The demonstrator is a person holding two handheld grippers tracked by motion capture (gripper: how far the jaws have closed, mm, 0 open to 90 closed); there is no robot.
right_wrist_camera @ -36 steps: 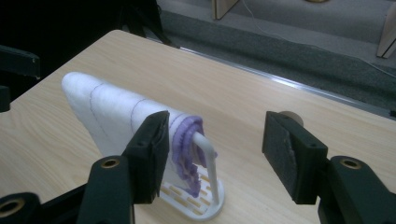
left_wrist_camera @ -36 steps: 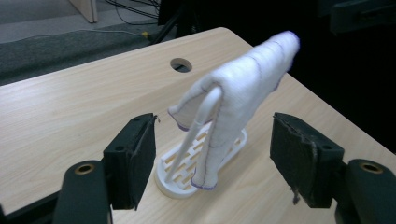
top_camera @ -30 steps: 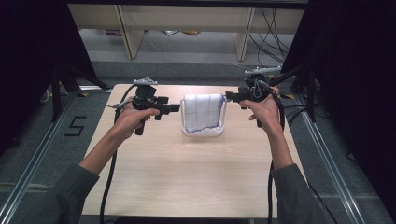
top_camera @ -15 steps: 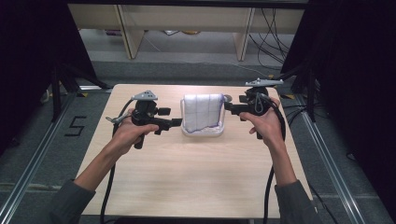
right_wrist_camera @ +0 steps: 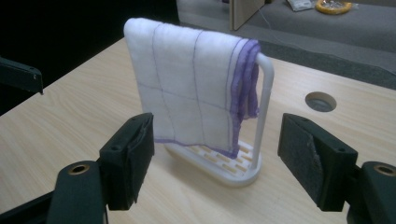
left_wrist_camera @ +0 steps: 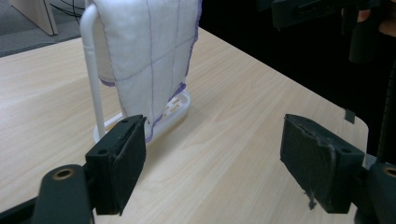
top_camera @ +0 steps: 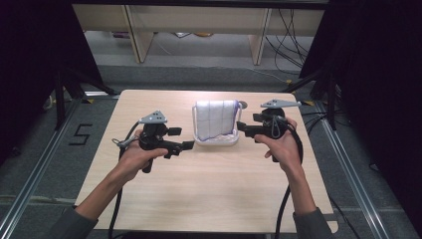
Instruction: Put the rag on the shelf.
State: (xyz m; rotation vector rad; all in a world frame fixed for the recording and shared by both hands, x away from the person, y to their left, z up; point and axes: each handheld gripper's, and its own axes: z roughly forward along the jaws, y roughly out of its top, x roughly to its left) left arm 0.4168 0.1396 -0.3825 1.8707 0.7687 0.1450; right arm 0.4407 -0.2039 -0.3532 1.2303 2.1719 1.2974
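While both forearms reach in from the near edge, the left tongs (top_camera: 188, 145) and right tongs (top_camera: 241, 126) sit lower and closer to the person than a second ago, having drawn back from the cloth (top_camera: 215, 118). Jaws on both have just been opening; they stand wide apart, nothing between them. Cloth, white with purple grid lines and purple hem, hangs draped over a white rack (top_camera: 215, 142) mid-counter, between the two tongs, untouched. Counter (top_camera: 209, 199): pale wood grain, a round hole (right_wrist_camera: 320, 101) just beyond the rack. Farther off: grey floor, loose cables (top_camera: 288, 30), wooden furniture legs, dark curtains either side.
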